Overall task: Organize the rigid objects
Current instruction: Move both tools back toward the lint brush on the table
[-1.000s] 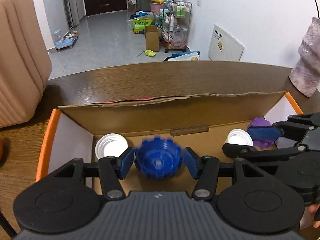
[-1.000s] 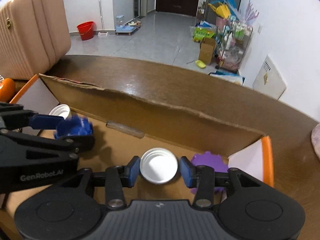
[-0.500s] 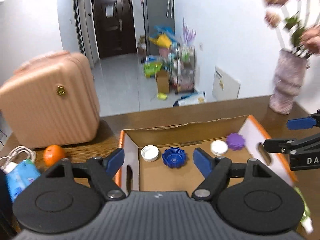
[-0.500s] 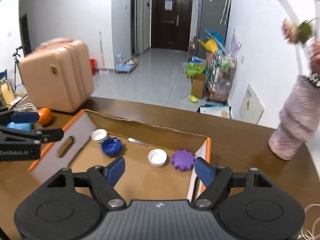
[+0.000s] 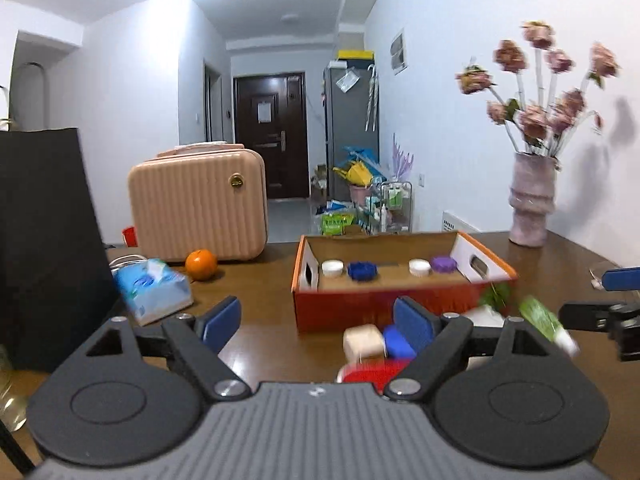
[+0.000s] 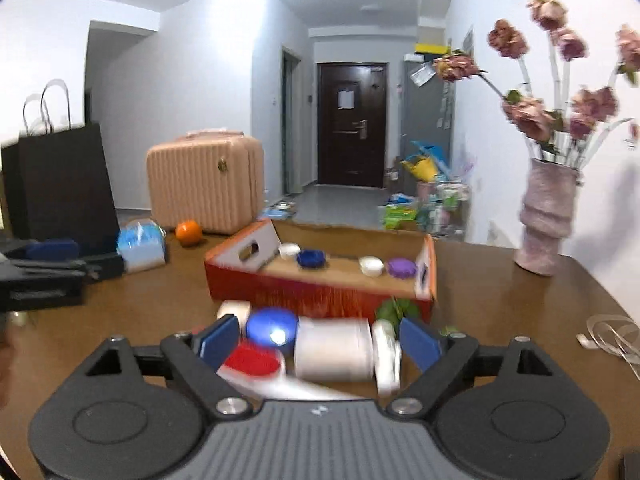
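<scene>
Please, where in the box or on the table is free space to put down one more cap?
Inside the box, bare cardboard lies between the blue cap and the right white cap, and along the near side. The table between the orange and box is bare. The pile before the box is crowded.

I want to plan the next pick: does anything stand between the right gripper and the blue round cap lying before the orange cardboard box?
Nothing visible blocks it. The right gripper is open, and the blue round cap lies just beyond its fingertips, among a red cap and a white cylindrical container, before the orange cardboard box.
</scene>
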